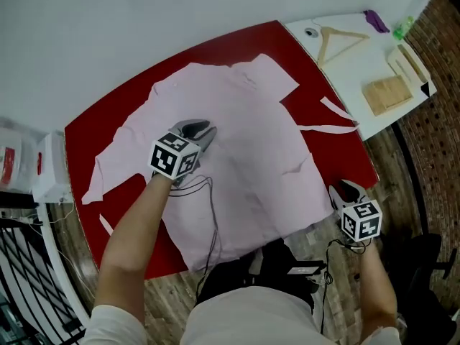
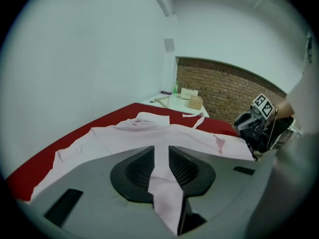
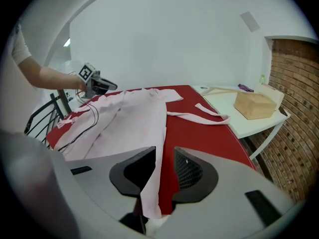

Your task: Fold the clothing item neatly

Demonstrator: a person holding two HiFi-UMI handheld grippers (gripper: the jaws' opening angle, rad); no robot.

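The left tool [image 2: 162, 164] is clamped on a narrow fold of a pale pink shirt [image 1: 251, 142]; the cloth is pinched between the ribbed pads and runs out in front of the jaws. In the head view this tool is held over the left-centre part of the shirt, with its marker cube turned towards the camera. A thin black cable [image 1: 212, 210] is trailed from it across the near part of the cloth.

The right tool [image 3: 162, 172] is closed on the shirt's edge, which passes between the jaws and hangs below them. In the head view this tool is seen at the near right corner of the shirt, just at the edge of the worktop.

The shirt is spread flat on a red worktop [image 1: 115, 121], with the collar at the far side and a sleeve [image 1: 108, 167] stretched out to the left. A loose pink strip of cloth [image 1: 327, 128] is laid to the right of the shirt, near the edge of the red surface.

A second, white worktop [image 1: 359, 70] is set against the far right corner of the red one. A wooden hanger [image 1: 338, 42] and a wooden box [image 1: 387, 93] are placed on it. A brick wall [image 3: 294, 108] is seen beyond it.
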